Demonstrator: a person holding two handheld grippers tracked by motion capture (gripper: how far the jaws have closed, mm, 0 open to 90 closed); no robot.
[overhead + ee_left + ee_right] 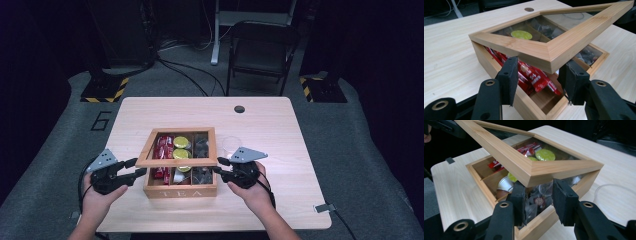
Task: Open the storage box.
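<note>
now raised lid [177, 146] corners above both grippers' parted fingers [509, 75], ungripped

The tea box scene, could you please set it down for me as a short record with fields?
Box: wooden tea box on a light wood table
Lid: glass-paned lid, front edge raised off the box
Left gripper: jaws under the lid's front left corner, open
Right gripper: jaws under its front right corner, open
Contents: red packets, green-topped capsules, dark tea bags
</note>
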